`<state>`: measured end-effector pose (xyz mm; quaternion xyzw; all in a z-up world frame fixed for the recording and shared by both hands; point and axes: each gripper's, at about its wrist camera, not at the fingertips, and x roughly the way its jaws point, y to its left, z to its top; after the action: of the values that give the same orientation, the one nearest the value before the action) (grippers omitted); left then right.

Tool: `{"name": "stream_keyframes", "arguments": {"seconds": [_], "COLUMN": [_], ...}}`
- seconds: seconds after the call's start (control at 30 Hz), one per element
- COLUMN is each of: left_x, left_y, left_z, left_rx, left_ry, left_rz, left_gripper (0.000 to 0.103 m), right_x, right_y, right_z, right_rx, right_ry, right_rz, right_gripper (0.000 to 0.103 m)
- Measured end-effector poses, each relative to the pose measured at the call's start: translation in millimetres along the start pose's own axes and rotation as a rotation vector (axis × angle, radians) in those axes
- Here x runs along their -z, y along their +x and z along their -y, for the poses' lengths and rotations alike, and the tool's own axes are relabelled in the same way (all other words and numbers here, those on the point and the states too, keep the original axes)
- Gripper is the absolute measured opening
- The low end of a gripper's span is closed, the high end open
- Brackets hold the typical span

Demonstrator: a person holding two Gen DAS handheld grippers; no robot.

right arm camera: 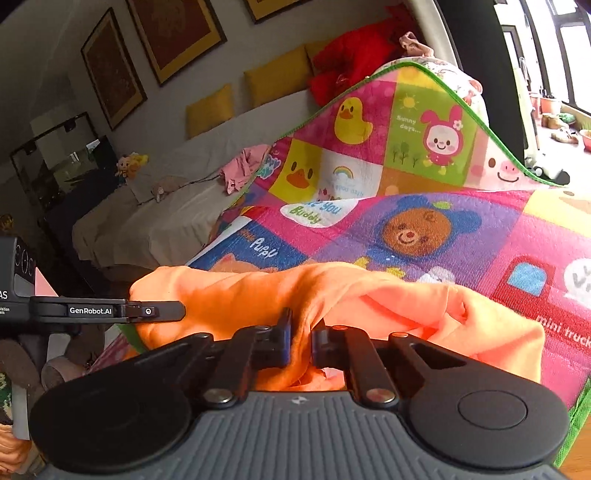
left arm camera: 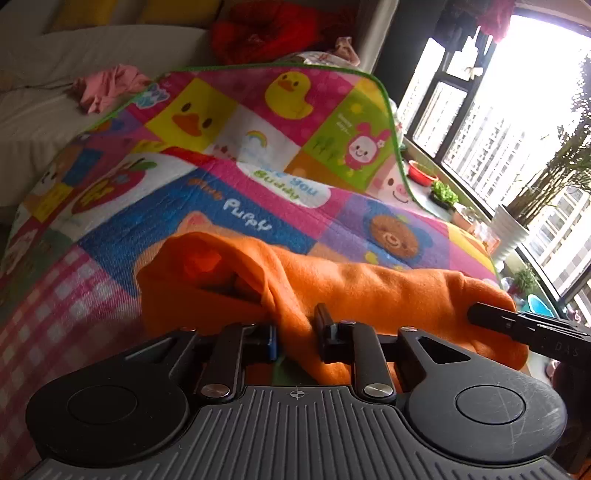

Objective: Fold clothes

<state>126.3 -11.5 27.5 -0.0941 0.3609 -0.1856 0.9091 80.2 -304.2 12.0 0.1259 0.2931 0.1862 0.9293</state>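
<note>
An orange garment (left arm camera: 369, 291) lies bunched along the near edge of a colourful cartoon play mat (left arm camera: 258, 184). My left gripper (left arm camera: 297, 332) is shut on a fold of the orange cloth at its left part. My right gripper (right arm camera: 301, 339) is shut on another fold of the same garment (right arm camera: 369, 295) further right. Each gripper shows in the other's view: the right one (left arm camera: 491, 317) at the garment's right end, the left one (right arm camera: 155, 311) at its left end. The mat (right arm camera: 443, 229) lies under the cloth.
A pink garment (left arm camera: 107, 86) lies on the white sofa (left arm camera: 55, 74) beyond the mat, with a red bundle (left arm camera: 266, 29) and yellow cushions (right arm camera: 273, 75) behind. A window sill with plants (left arm camera: 443, 192) and a white pot (left arm camera: 509, 229) runs along the right.
</note>
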Motion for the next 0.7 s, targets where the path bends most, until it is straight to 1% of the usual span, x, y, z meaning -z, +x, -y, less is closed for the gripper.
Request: {"name": "stream_keyframes", "arguments": {"seconds": [0.13,0.27,0.33,0.4,0.5,0.63,0.7], "left_x": [0.5,12.4,21.5,32.6,53.4,80.8,91.7], "left_y": [-32.7,-67.4,-78.4,-85.8,-88.6,-78.0,-70.4], "left_z": [16.9,32.7,35.4,37.8,39.7,36.4,33.2], "left_rx": [0.081,0.157,0.178,0.194,0.2,0.178,0.164], "left_ry": [0.037,0.095,0.107,0.121,0.154,0.18,0.186], "left_rz": [0.05,0.086,0.079,0.054,-0.006,-0.117,-0.169], "left_gripper": [0.012,0.012,0.012,0.012,0.012,0.012,0.015], "right_x": [-8.5,-8.3,-3.5,4.0,22.5,59.3,80.2], "right_y": [-31.8,-73.6,-92.3,-108.1,-123.8,-125.2,-118.1], "right_z": [-10.4,-21.9,-25.6,-27.8,-27.7,-21.3,-17.8], "right_rx": [-0.004,-0.014,-0.017,-0.021,-0.021,-0.012,-0.005], "right_ry": [-0.051,-0.092,-0.103,-0.104,-0.095,-0.053,-0.034], "right_rz": [0.059,0.105,0.113,0.108,0.063,-0.057,-0.122], "right_gripper": [0.007,0.006,0.006,0.006,0.006,0.006,0.006]}}
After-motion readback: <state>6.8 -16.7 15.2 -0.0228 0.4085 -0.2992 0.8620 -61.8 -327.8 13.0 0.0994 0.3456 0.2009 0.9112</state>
